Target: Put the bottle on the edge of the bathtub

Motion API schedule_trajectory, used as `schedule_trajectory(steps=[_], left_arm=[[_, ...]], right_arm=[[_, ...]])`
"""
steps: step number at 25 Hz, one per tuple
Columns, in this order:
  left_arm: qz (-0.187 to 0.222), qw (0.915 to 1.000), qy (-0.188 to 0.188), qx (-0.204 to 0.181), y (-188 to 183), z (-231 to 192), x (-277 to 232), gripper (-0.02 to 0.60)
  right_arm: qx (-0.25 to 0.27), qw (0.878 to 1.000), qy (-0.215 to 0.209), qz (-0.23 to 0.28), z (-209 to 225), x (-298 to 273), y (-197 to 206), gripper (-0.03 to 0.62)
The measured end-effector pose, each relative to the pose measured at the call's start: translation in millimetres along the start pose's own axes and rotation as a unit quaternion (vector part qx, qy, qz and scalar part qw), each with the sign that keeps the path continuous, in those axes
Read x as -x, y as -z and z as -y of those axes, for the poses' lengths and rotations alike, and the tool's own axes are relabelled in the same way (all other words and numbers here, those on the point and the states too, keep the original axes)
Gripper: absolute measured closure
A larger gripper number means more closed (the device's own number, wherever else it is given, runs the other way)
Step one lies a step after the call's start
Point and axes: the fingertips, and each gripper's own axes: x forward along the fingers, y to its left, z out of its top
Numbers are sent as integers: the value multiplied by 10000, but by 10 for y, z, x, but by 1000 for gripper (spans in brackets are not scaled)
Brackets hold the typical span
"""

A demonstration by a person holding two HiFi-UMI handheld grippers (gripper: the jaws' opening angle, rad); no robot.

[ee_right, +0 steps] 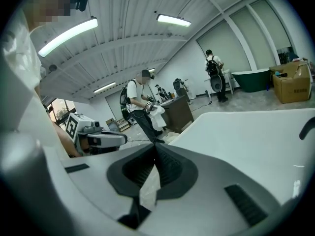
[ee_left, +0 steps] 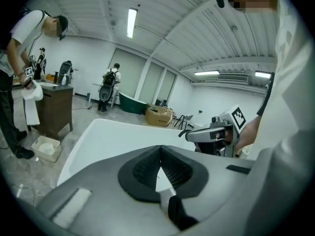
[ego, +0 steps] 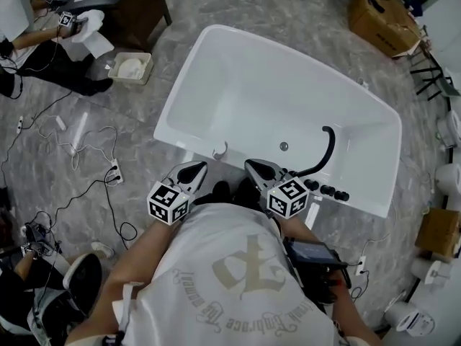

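Observation:
A white bathtub (ego: pixel 216 56) fills the middle of the head view, its near rim just ahead of both grippers. No bottle shows in any view. My left gripper (ego: pixel 196 167) hovers at the near rim with its jaws shut and nothing between them. My right gripper (ego: pixel 251 166) is beside it, likewise shut and empty. In the left gripper view the closed tips (ee_left: pixel 160 147) point across the tub (ee_left: pixel 98 134), with the right gripper (ee_left: pixel 189 134) at the right. In the right gripper view the closed tips (ee_right: pixel 155 145) face the tub (ee_right: pixel 246 132), with the left gripper (ee_right: pixel 122 139) at the left.
A black hose (ego: pixel 328 148) and black knobs (ego: pixel 328 190) sit on the tub's near right rim. On the floor are a white basin (ego: pixel 131 67), a power strip with cables (ego: pixel 114 173) and a cardboard box (ego: pixel 382 13). A dark cabinet (ego: pixel 122 6) and a person stand far left.

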Motion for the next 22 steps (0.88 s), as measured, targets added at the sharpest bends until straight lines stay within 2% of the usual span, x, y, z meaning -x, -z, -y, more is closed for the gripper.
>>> schedule_trajectory(steps=[10, 17, 22], left_arm=[[-36, 9998, 199, 53, -31, -42, -85, 575], [-216, 9997, -59, -102, 63, -192, -145, 575], [-306, 9993, -203, -67, 153, -228, -169, 575]], right_arm=[[-56, 9998, 139, 144, 55, 80, -33, 588], [-160, 9996, 211, 120, 103, 73, 62, 588], [-232, 9994, 235, 121, 120, 94, 111, 588]])
